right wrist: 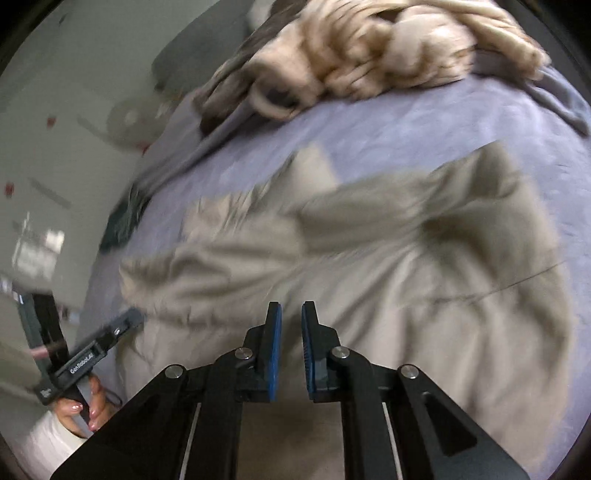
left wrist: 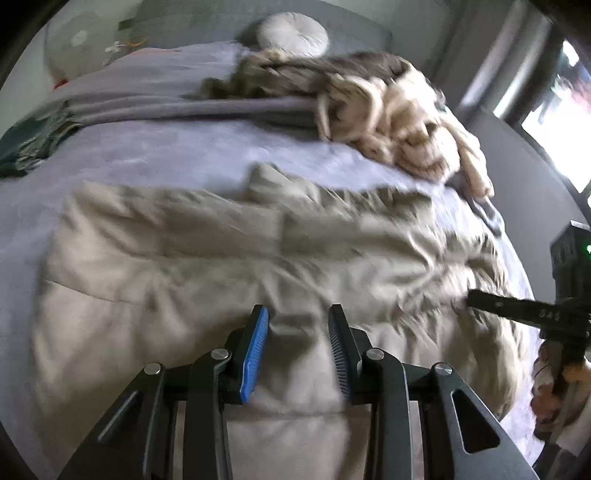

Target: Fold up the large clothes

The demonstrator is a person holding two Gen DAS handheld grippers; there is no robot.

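One rumpled beige garment (left wrist: 236,251), spread flat.

Two wrist cameras look down along their own fingers from close above a crumpled beige garment (left wrist: 236,251) on a lavender bedspread (left wrist: 184,147), the left view facing the headboard, the right view angled leftward, both sharing the garment and a cream chunky-knit throw (right wrist: 388,48).

This is a bedroom in a home: a bed (left wrist: 155,155) with lavender cover, a round pillow (left wrist: 293,31) at its head, a window (left wrist: 565,110) beside.
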